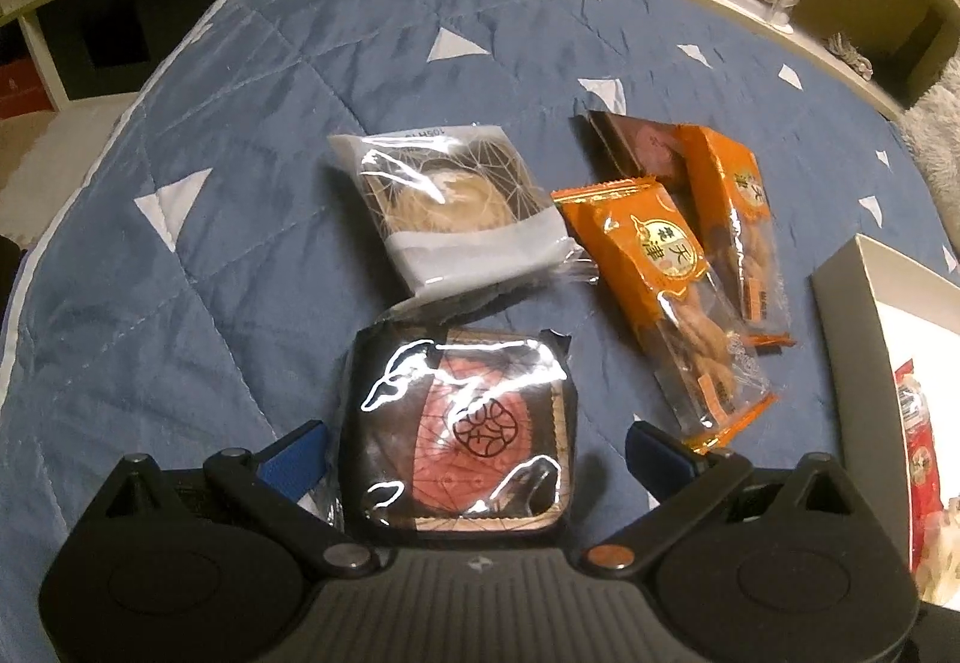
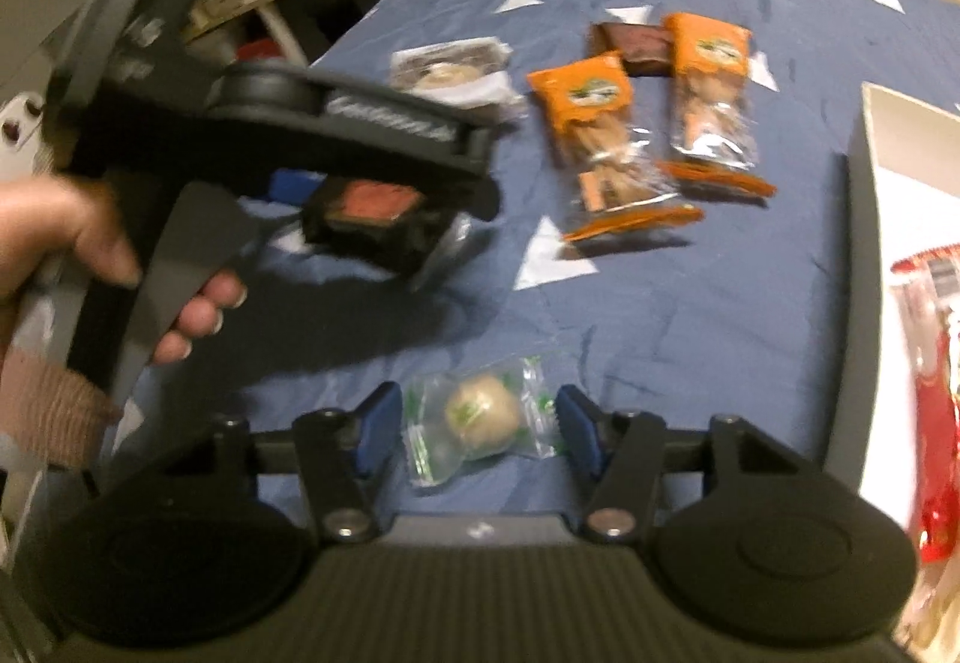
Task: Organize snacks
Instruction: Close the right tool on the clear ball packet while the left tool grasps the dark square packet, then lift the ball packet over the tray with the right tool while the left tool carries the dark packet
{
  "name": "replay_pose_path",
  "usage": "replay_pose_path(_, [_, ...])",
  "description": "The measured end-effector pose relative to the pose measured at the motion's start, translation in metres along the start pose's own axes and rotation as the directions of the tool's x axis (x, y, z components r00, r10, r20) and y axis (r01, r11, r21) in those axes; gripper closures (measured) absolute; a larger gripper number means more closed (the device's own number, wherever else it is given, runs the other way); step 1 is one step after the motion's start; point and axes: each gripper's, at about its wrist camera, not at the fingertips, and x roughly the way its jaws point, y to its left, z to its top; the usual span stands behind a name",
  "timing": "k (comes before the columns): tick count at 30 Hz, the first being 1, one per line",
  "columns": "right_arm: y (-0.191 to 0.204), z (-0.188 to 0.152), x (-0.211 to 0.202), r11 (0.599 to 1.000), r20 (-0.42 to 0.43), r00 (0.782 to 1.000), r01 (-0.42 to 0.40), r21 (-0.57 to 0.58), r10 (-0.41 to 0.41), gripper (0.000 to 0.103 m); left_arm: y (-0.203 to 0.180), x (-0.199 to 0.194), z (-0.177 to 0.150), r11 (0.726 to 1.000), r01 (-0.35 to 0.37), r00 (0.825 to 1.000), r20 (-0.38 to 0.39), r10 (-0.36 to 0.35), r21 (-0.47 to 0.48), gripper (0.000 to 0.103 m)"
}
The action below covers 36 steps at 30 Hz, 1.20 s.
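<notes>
Where the dark packet [image 1: 459, 432] with a red round cake under glossy wrap lies on the blue quilt [image 1: 210, 219], the left tool [image 1: 474, 447] stands open around it, pads apart from its sides. Beyond lie a grey packet [image 1: 447, 210] and two orange packets [image 1: 666, 297]. The right tool [image 2: 474, 426] is open around a small clear-wrapped round sweet [image 2: 480, 414].

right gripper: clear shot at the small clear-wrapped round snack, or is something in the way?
Probably yes. The round snack lies between the right gripper's open fingers on the blue quilt, nothing over it. The left gripper, around the dark red-printed packet, stands further off.
</notes>
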Motion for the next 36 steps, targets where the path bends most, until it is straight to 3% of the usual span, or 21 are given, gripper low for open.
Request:
replay_pose_path(9, [0.016, -0.004, 0.001, 0.989, -0.055, 0.998, -0.033, -0.147, 0.025, 0.03, 0.004, -0.004, 0.0, 1.0, 0.013, 1.0, -0.004, -0.013, -0.008, 0.008])
replay_pose_path(14, [0.007, 0.001, 0.0, 0.99, -0.061, 0.996, -0.066, -0.121, 0.059, 0.029, 0.009, -0.007, 0.002, 1.0, 0.003, 1.0, 0.001, -0.003, -0.029, 0.022])
replay_pose_path(18, [-0.003, 0.005, 0.002, 0.991, -0.06, 0.996, -0.071, -0.117, 0.064, 0.031, 0.01, -0.006, 0.003, 1.0, 0.008, 1.0, 0.0, -0.008, -0.03, 0.023])
replay_pose_path(20, [-0.003, 0.004, 0.004, 0.989, -0.063, 0.995, -0.078, -0.123, 0.071, 0.034, 0.008, -0.005, 0.004, 1.0, 0.003, 1.0, 0.002, -0.003, -0.017, 0.023])
replay_pose_path(22, [0.0, 0.003, 0.004, 0.987, -0.062, 0.996, -0.075, -0.139, 0.066, 0.045, 0.005, -0.004, 0.003, 1.0, -0.008, 1.0, 0.0, 0.008, 0.005, 0.025])
replay_pose_path(26, [0.003, 0.0, 0.0, 0.987, -0.055, 0.996, -0.075, -0.141, 0.068, 0.05, -0.004, -0.002, 0.0, 0.996, -0.033, 0.999, -0.004, 0.034, 0.082, 0.026])
replay_pose_path(28, [0.002, 0.0, 0.0, 0.988, -0.049, 0.996, -0.078, -0.132, 0.072, 0.054, -0.005, -0.002, 0.0, 0.995, -0.036, 0.999, -0.003, 0.036, 0.097, 0.032])
replay_pose_path(36, [0.0, 0.0, -0.005, 0.989, -0.038, 0.996, -0.085, -0.123, 0.081, 0.063, -0.01, -0.016, -0.002, 0.995, 0.042, 0.999, 0.011, -0.043, 0.094, 0.036])
